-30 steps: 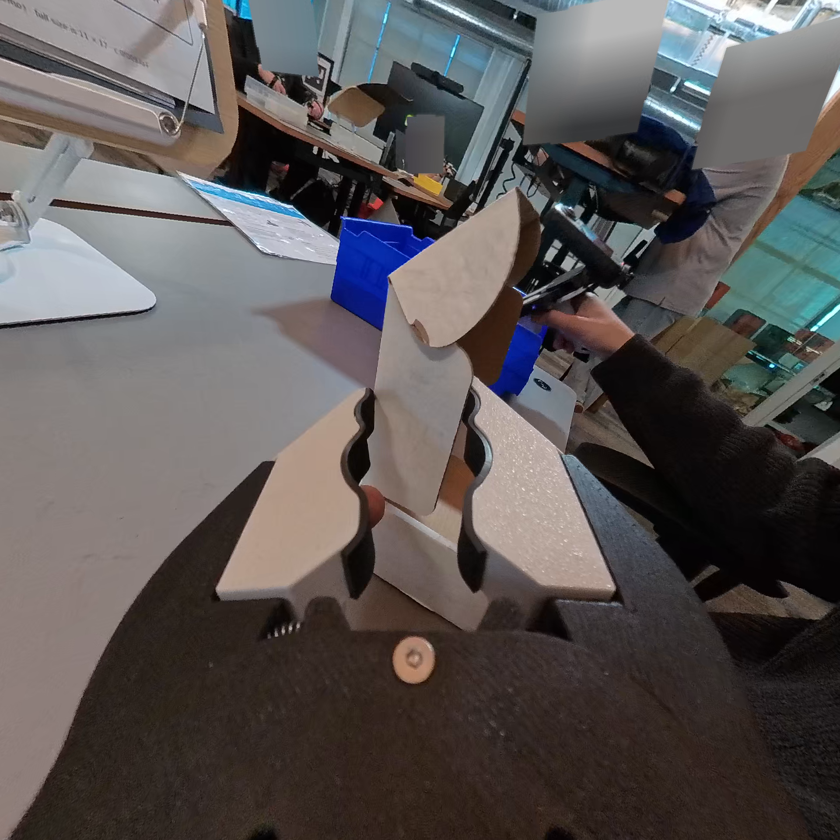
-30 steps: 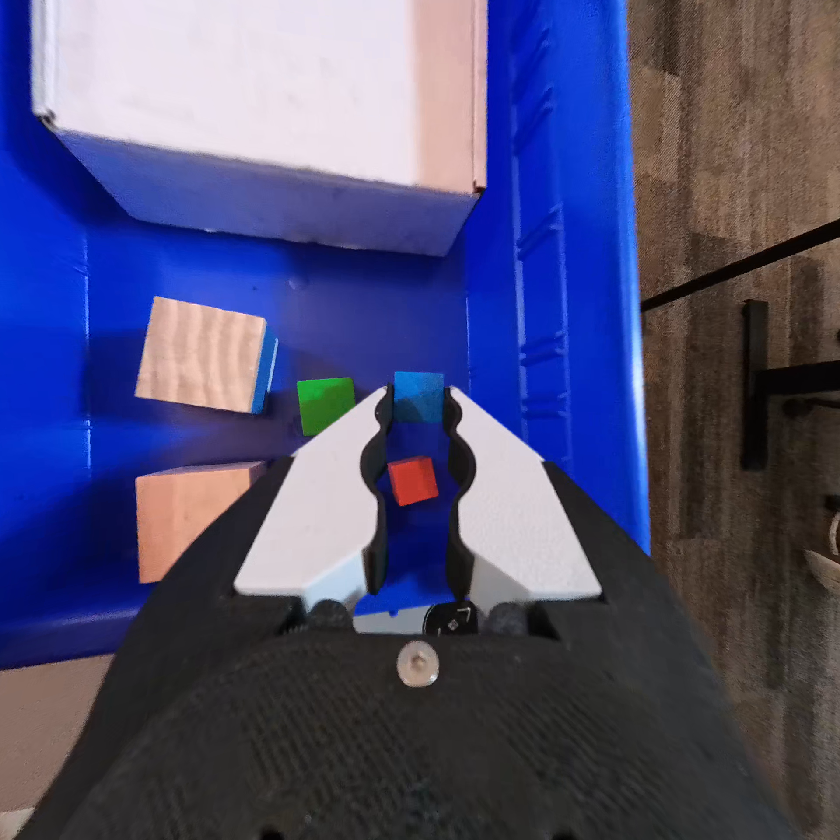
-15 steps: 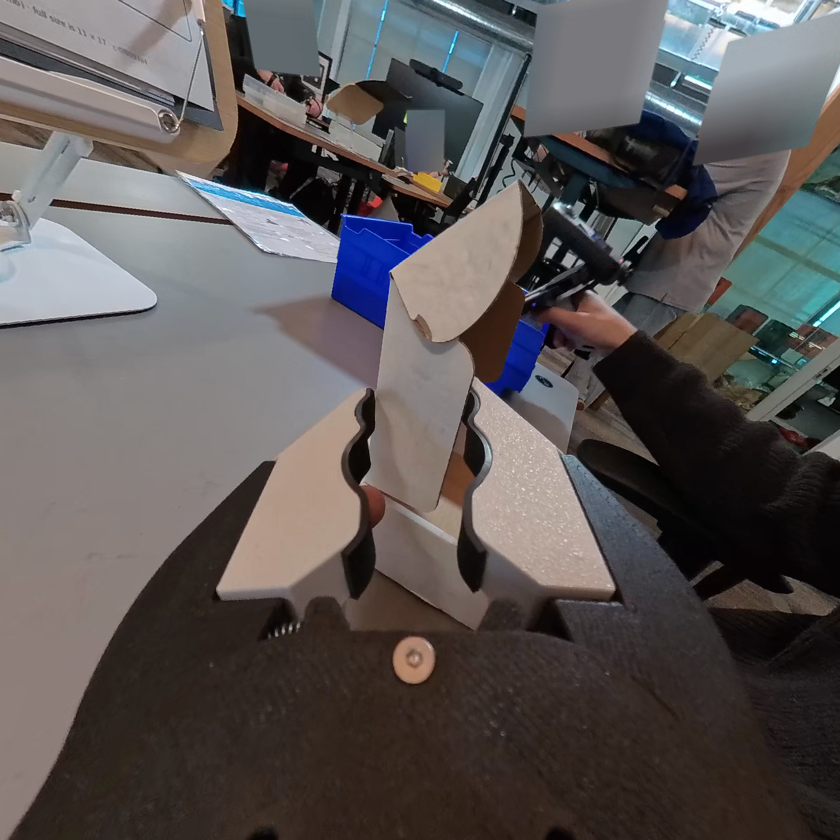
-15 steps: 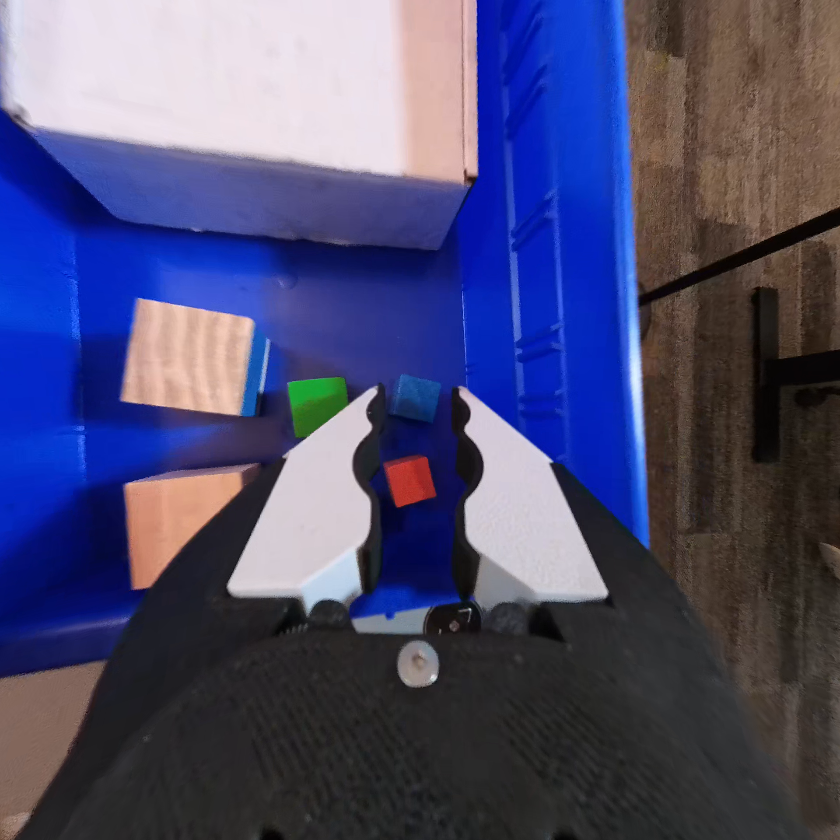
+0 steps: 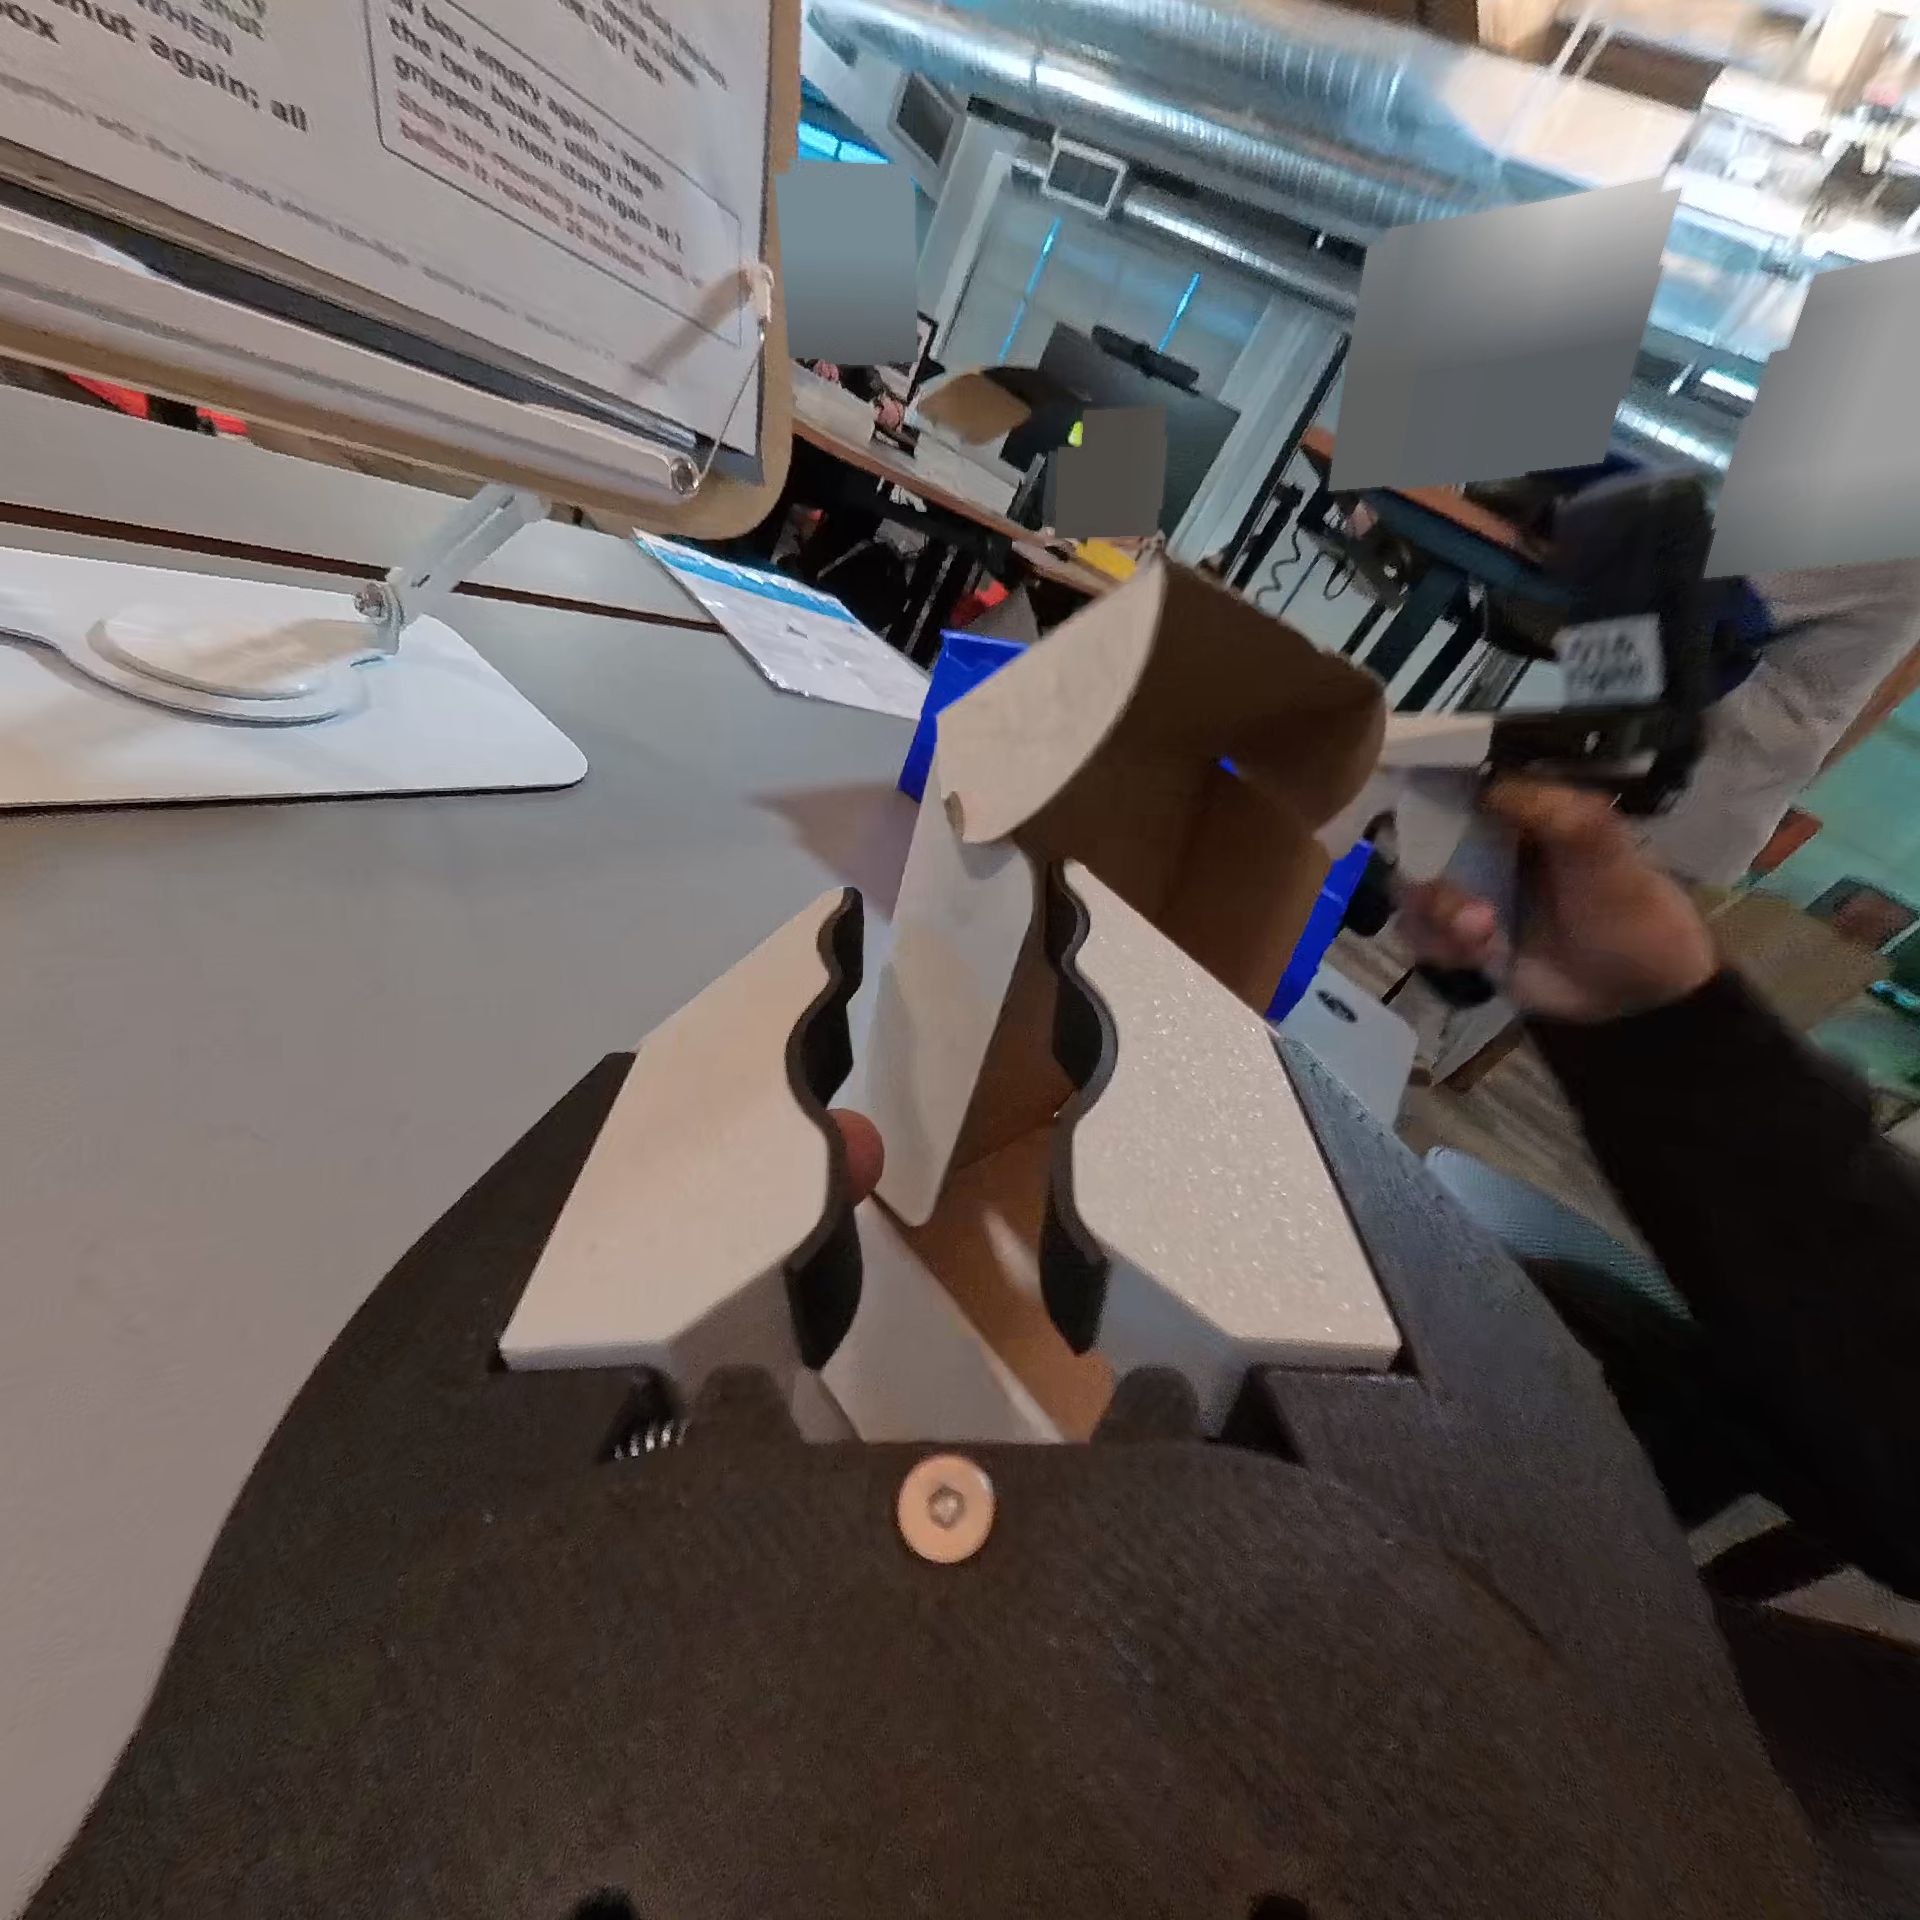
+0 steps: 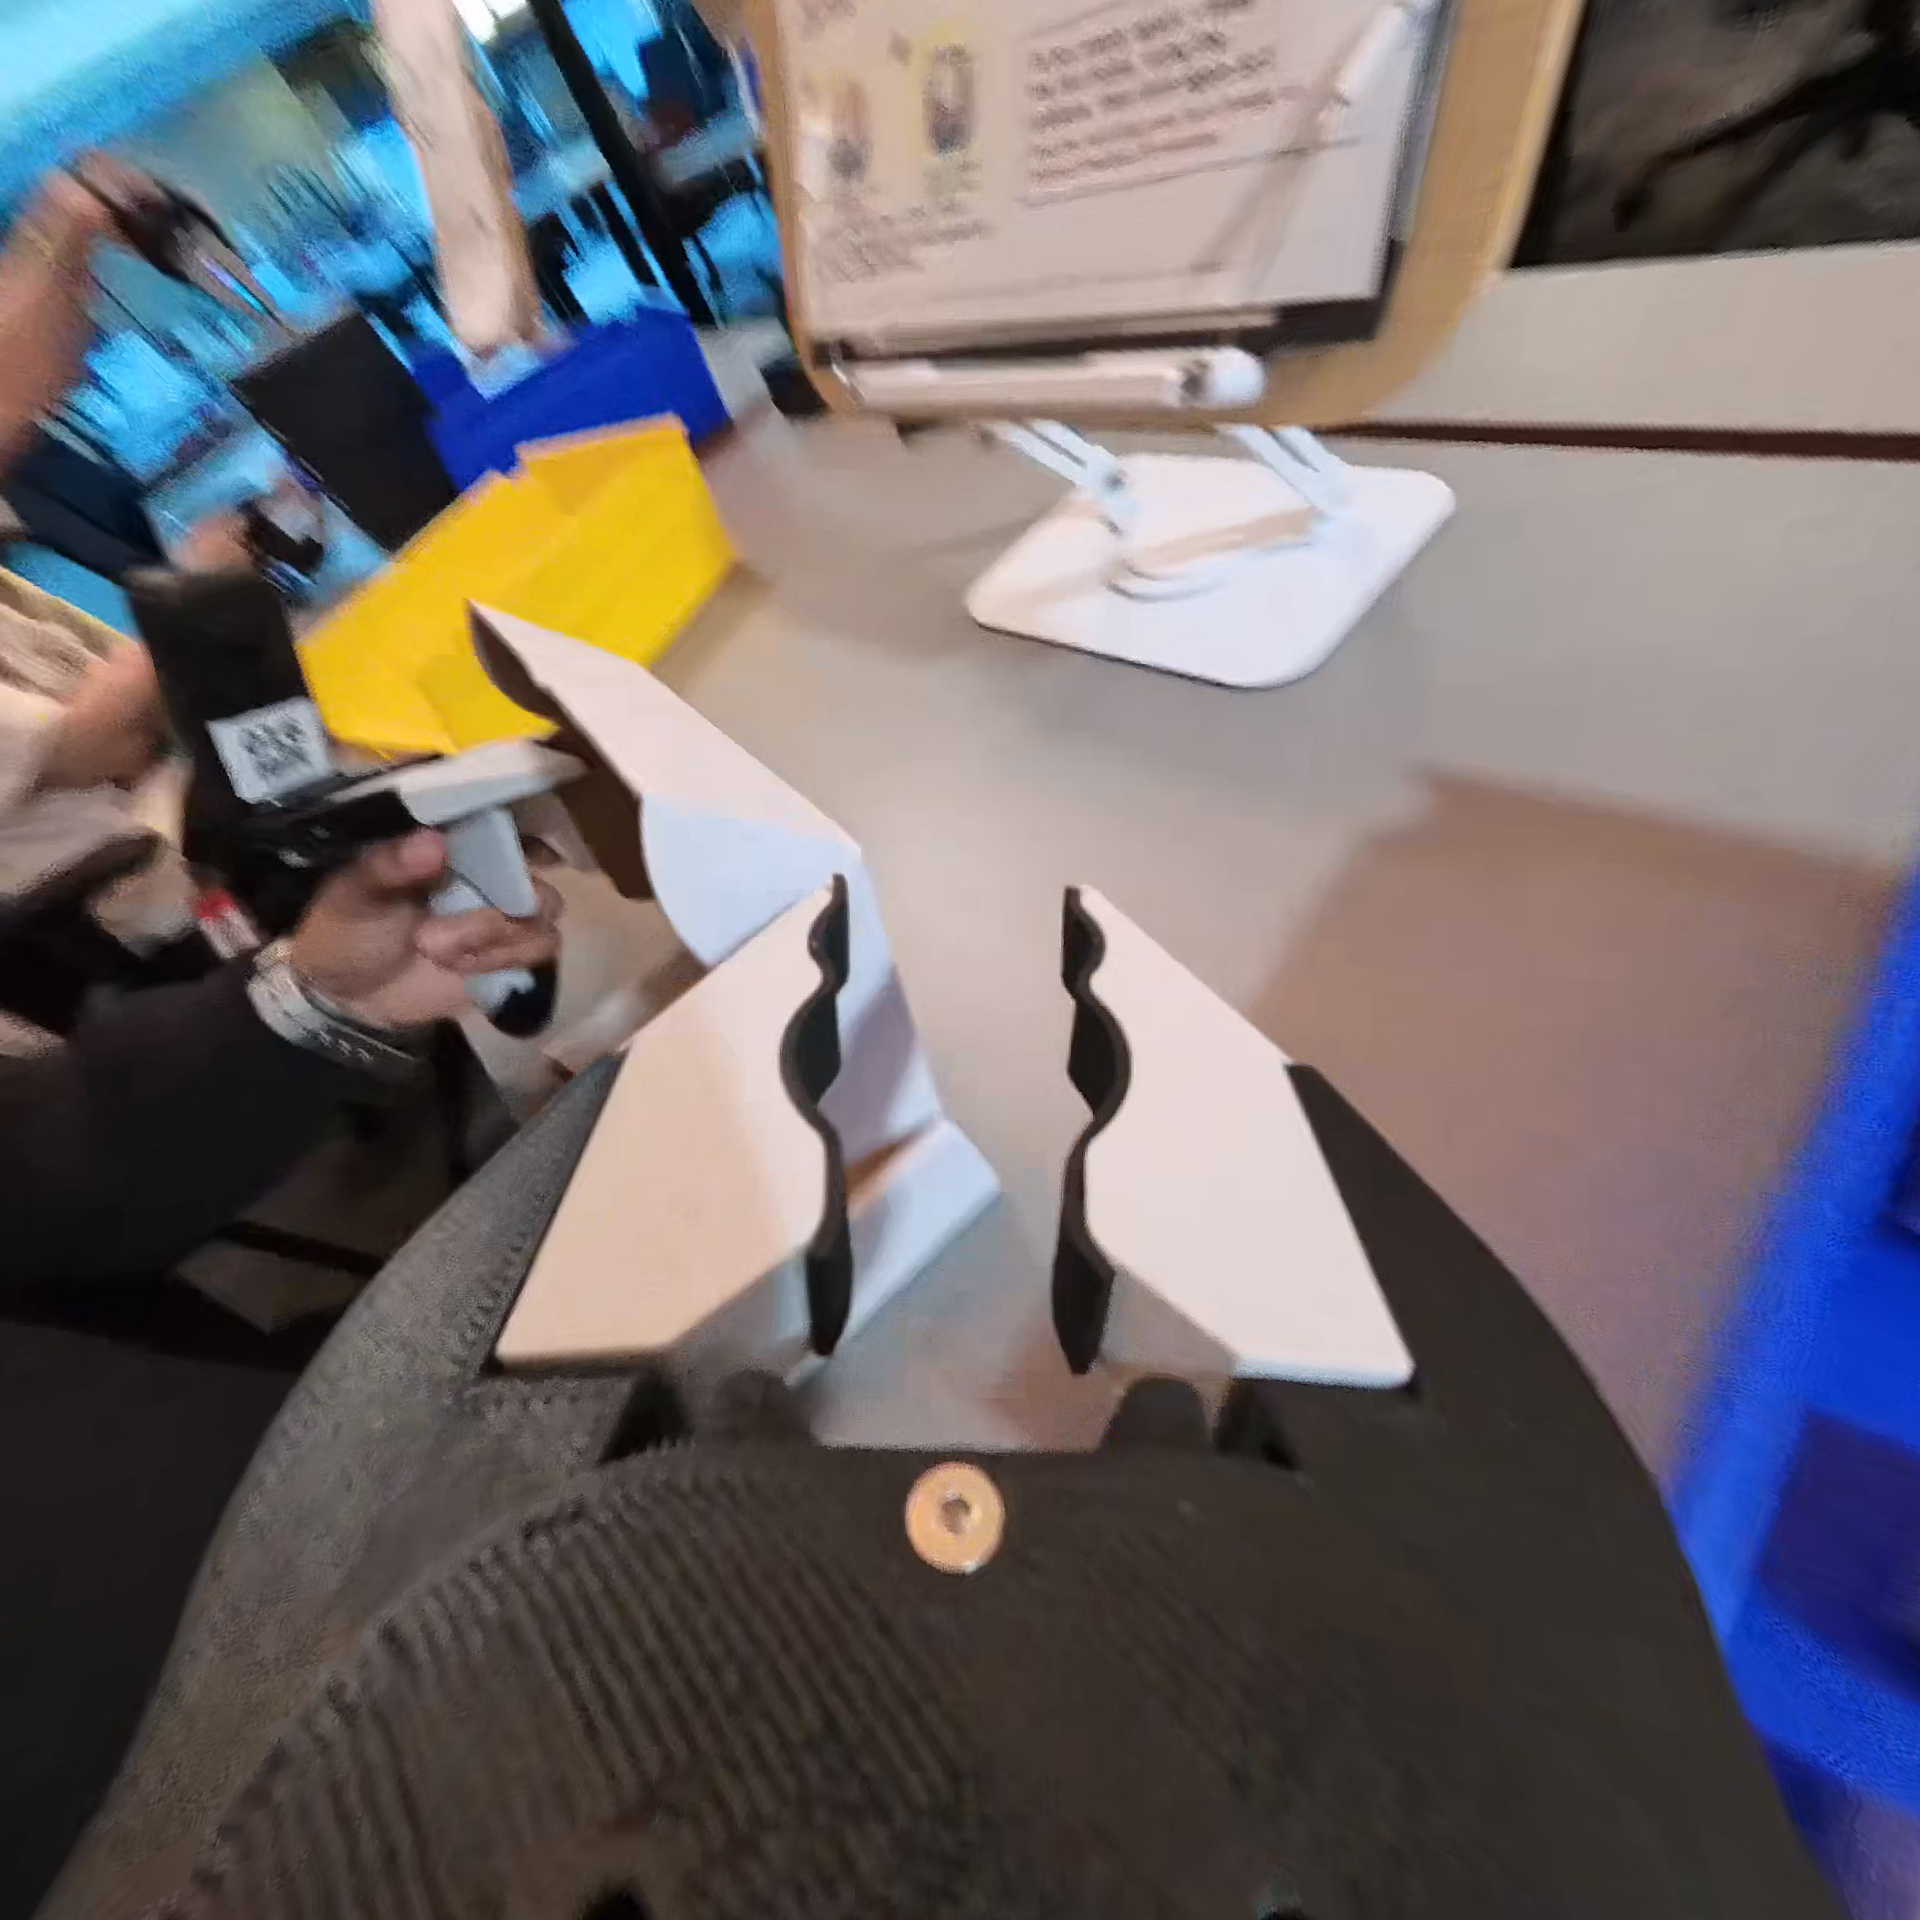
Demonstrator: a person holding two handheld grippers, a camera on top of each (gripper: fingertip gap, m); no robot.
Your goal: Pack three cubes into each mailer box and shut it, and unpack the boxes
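**A:** Left claw point(image 5: 951, 894) first: what did you have?

**B:** Jaws apart, straddling the white flap point(image 5: 935, 1039) of the mailer box point(image 5: 1174, 748). The flap stood upright between the two fingers. Whether they pressed on it, I couldn't tell.

**A:** And the box itself?

**B:** Right under that claw, on the grey table point(image 5: 312, 1039). Its lid was raised and leaning toward one o'clock, brown inside showing, with a rounded ear at the top.

**A:** Further out?

**B:** A blue bin point(image 5: 966, 675) peeked out behind the lid at twelve. At two o'clock a hand point(image 5: 1558, 914) in a dark sleeve held the other claw, blurred, just beside the lid's far edge. At ten sat a white stand point(image 5: 260, 707) carrying a board of printed sheets, and a printed sheet point(image 5: 790, 634) lay flat at eleven.

**A:** Over to the right claw point(image 6: 956, 896).

**B:** Wide open, nothing in it, bare table showing through the gap. The picture was smeared.

**A:** Where was the box from there?

**B:** At ten to eleven o'clock, partly behind the claw's left finger, lid up. The left claw reached into the lid from nine.

**A:** Beyond that?

**B:** A yellow bin point(image 6: 540, 561) at eleven, past the box. The white stand sat at one, well apart from the claw. The blue bin's wall filled the three o'clock edge.
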